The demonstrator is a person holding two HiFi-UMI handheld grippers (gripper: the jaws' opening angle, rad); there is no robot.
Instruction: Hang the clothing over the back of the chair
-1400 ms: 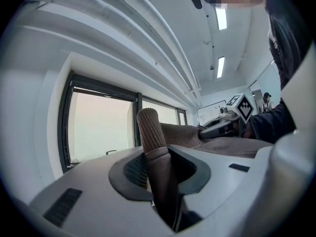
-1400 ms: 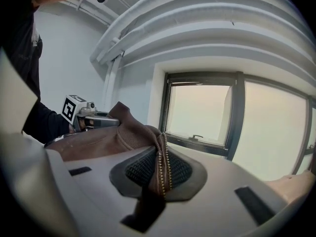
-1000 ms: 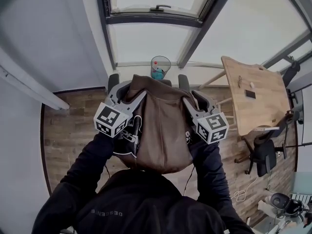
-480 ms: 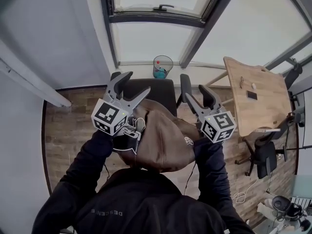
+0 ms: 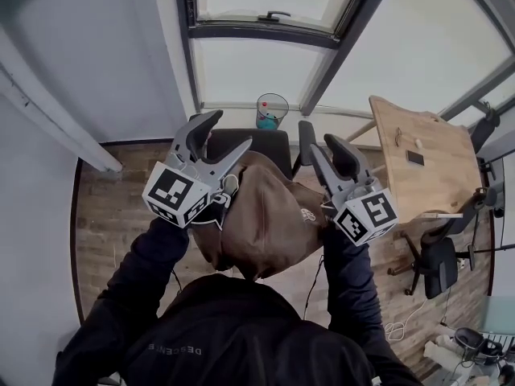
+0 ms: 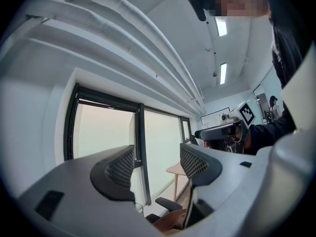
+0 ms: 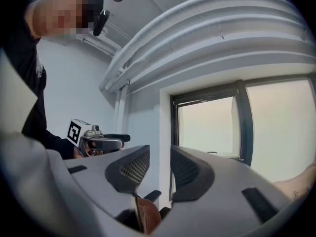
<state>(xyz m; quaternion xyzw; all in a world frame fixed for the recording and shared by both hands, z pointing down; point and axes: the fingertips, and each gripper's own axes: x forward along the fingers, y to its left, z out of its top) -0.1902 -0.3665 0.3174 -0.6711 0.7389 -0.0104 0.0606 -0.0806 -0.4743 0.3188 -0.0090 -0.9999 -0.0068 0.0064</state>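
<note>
The brown garment [image 5: 265, 215] hangs over the back of the black chair [image 5: 269, 141] and spreads down towards me. My left gripper [image 5: 225, 135] hovers above its left shoulder, open; its jaws have just been closing slightly, with nothing between them. My right gripper [image 5: 322, 139] hovers above the right shoulder, open with a narrower gap; its jaws have just been closing, also on nothing. The left gripper view shows the left gripper [image 6: 158, 167] facing the window, with a strip of garment [image 6: 170, 221] below. The right gripper [image 7: 160, 169] has the garment [image 7: 148, 216] under it.
A wooden table [image 5: 418, 155] stands at the right, with a dark office chair [image 5: 438, 256] in front of it. A clear cup [image 5: 272, 109] holding something blue sits by the large window behind the chair. Cables lie on the wood floor at the lower right.
Both grippers let go of the garment's shoulders, opened and rose above it. The garment dropped onto the chair back and now hangs free.
</note>
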